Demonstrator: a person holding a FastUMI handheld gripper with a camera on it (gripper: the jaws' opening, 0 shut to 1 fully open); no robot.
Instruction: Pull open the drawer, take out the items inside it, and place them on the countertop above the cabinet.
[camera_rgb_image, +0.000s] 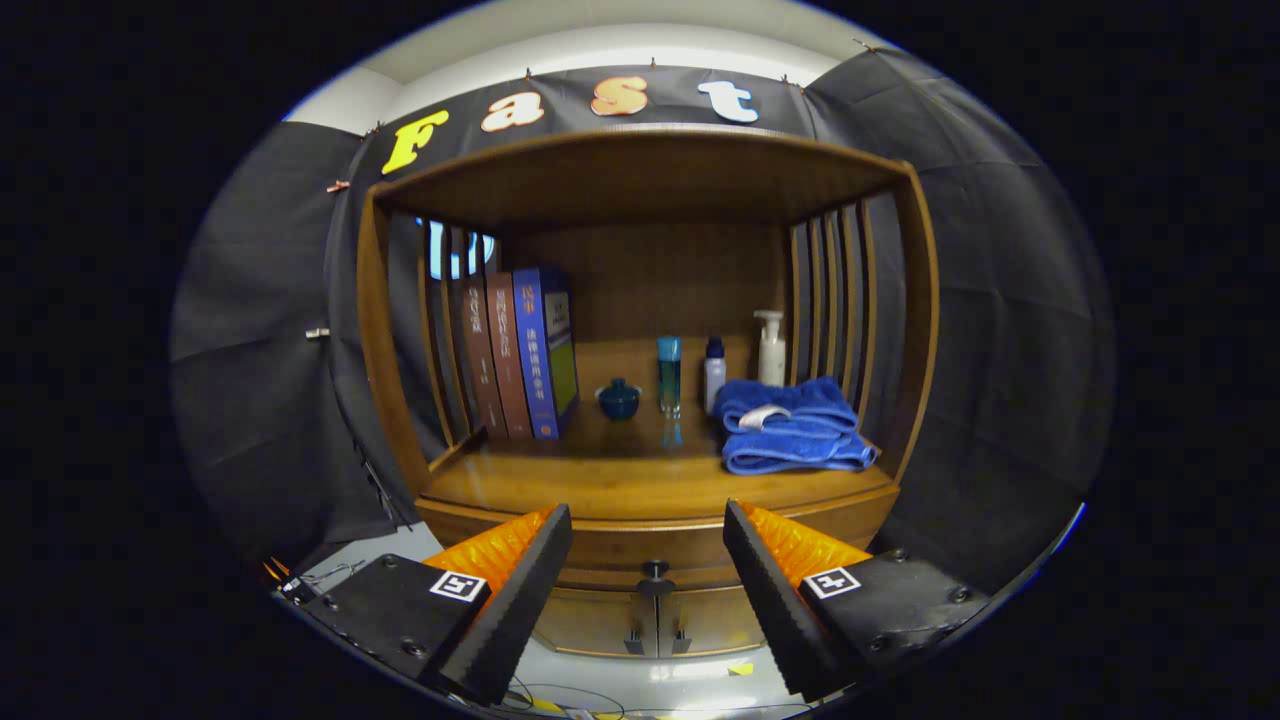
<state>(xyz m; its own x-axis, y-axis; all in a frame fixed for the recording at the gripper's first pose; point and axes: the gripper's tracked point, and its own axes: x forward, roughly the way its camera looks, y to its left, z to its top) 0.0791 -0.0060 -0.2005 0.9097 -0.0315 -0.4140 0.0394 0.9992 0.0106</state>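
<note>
The gripper (648, 560), fingers spread and holding nothing, is facing the closed drawer (650, 548), whose knob (655, 572) is sitting at twelve o'clock, midway between the fingertips.

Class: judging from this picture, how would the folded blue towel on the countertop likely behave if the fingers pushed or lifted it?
The blue towel looks soft and loosely folded, so it would probably sag and unfold when lifted. Pushed, it likely bunches rather than slides cleanly on the countertop. The gripper, fingers open, is short of it.

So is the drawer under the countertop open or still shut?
Shut: the drawer front sits flush beneath the countertop, its knob untouched between the open gripper fingers.
</note>
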